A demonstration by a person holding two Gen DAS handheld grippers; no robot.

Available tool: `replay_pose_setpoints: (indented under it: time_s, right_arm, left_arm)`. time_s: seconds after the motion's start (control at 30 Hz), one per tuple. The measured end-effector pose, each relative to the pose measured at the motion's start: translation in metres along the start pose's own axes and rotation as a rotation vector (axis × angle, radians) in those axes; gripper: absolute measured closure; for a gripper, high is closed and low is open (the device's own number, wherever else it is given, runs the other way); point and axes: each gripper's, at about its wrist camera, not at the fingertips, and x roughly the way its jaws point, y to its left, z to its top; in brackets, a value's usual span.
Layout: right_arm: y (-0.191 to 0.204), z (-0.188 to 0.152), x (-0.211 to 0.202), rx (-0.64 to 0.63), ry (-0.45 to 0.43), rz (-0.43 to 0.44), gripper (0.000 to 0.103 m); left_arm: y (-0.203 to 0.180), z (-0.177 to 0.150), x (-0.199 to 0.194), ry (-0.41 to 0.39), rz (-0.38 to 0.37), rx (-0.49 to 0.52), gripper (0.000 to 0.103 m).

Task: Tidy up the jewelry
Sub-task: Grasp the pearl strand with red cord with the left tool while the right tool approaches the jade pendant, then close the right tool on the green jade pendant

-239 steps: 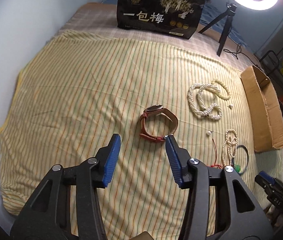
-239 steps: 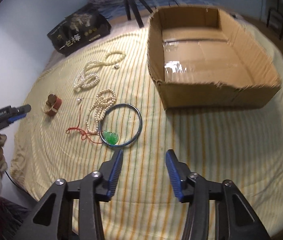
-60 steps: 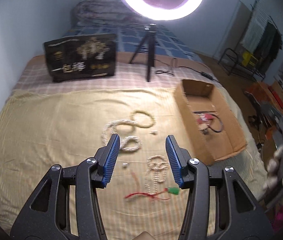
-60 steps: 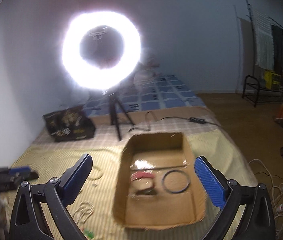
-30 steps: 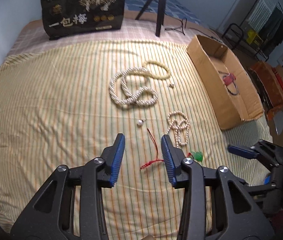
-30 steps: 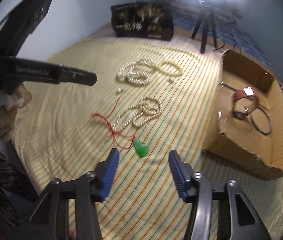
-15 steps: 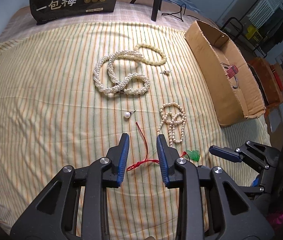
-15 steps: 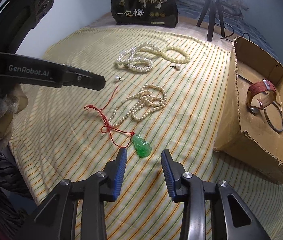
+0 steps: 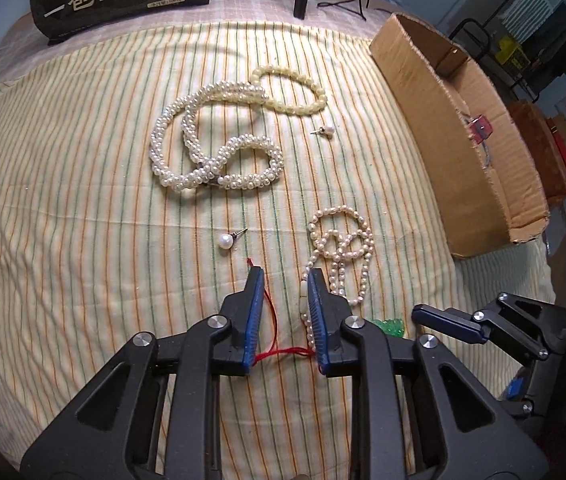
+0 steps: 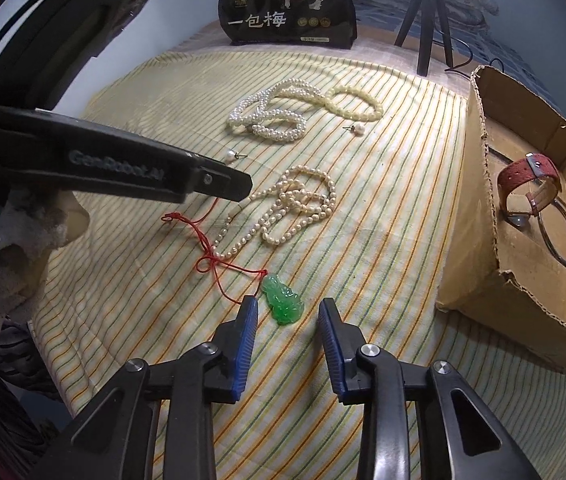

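The left gripper [image 9: 285,270] is narrowing its jaws around the red cord [image 9: 270,308] on the striped cloth [image 9: 83,208], not yet pinching it. The right gripper [image 10: 287,307] is closing too, its jaws straddling the green pendant [image 10: 284,300] without touching. The watch [image 10: 529,182] is lying inside the cardboard box [image 10: 471,216].

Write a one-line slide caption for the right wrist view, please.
Open right gripper poised around green carved pendant on red cord, brown cardboard box beside.
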Motion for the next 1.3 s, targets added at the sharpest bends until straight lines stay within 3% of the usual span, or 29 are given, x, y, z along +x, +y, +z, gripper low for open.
replay_pose_setpoints:
  time_s: [0.33,0.57,0.67,0.9,1.3]
  right_arm:
    - [-0.001,0.002,0.004,0.003,0.003,0.005,0.073]
    - [-0.002,0.002,0.005,0.007,0.003,0.007,0.075]
    - [-0.002,0.003,0.006,0.009,0.005,0.006,0.076]
    - [-0.001,0.004,0.006,0.012,0.004,0.007,0.077]
    - [0.004,0.006,0.012,-0.015,0.014,-0.003,0.076]
  left_arm:
    - [-0.01,0.002,0.005,-0.002,0.024,0.029,0.083]
    - [-0.016,0.005,-0.01,-0.045,0.009,0.031,0.085]
    - [-0.016,0.004,-0.007,-0.027,0.003,0.034,0.093]
    - [-0.013,0.004,0.008,0.022,0.017,0.027,0.094]
    - [-0.024,-0.003,0.02,0.017,0.085,0.087,0.096]
